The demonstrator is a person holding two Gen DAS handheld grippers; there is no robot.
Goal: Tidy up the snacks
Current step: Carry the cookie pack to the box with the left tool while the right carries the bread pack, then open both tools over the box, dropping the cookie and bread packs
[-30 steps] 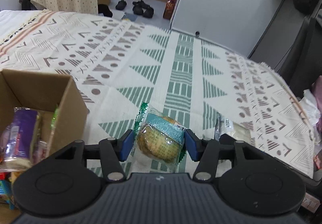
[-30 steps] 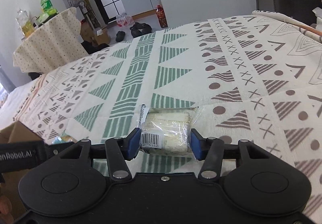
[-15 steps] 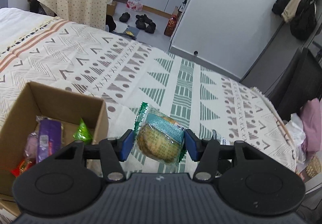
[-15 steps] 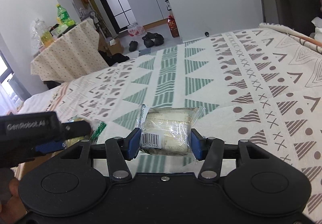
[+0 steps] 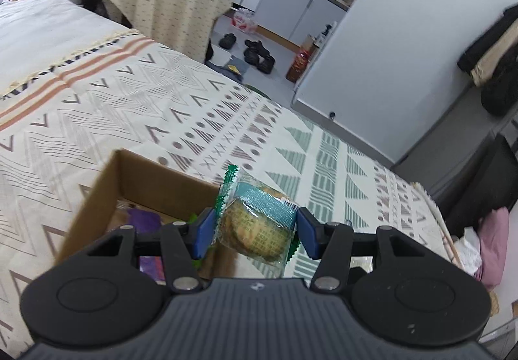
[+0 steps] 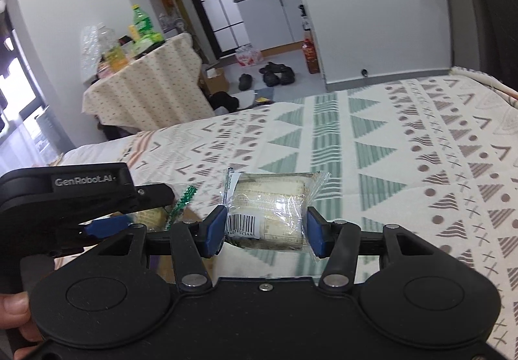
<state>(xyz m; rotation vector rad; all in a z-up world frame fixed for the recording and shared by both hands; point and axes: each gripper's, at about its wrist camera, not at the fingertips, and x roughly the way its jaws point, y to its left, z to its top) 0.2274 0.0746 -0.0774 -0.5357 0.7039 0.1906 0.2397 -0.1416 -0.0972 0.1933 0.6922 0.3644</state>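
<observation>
snacks: two in transit, one per gripper, both lifted clear of the patterned bedspread (image 5: pixel 136 107).

left gripper (image 5: pixel 255 229) clamped on round cookie pack (image 5: pixel 255 224), teal/green wrapper w/ zigzag edge, blue pads pressing both sides. pack hangs at the near-right corner of the cardboard box (image 5: pixel 97 191); seems over the rim, can't tell if fully inside the opening. box open-topped, sits on bedspread, already holds purple pack (image 5: pixel 145 221) + other bits, mostly hidden behind gripper body.

right gripper (image 6: pixel 264 232) clenched on clear-wrapped pale block snack (image 6: pixel 272 214), barcode label facing cam, pads tight on both ends. held above bedspread, to the right of left gripper, which shows at left edge of the right wrist view w/ cookie pack. hand (image 6: pixel 16 318) visible at lower left there.

step in hand (my read): carry phase, both loads headed for box, left one first in line.

next calls for: bring cookie pack fully over box opening, past the cardboard wall, then ease pads apart so it drops on existing contents. right should hold back or approach from the open side so the two grippers don't clash over a small box.
</observation>
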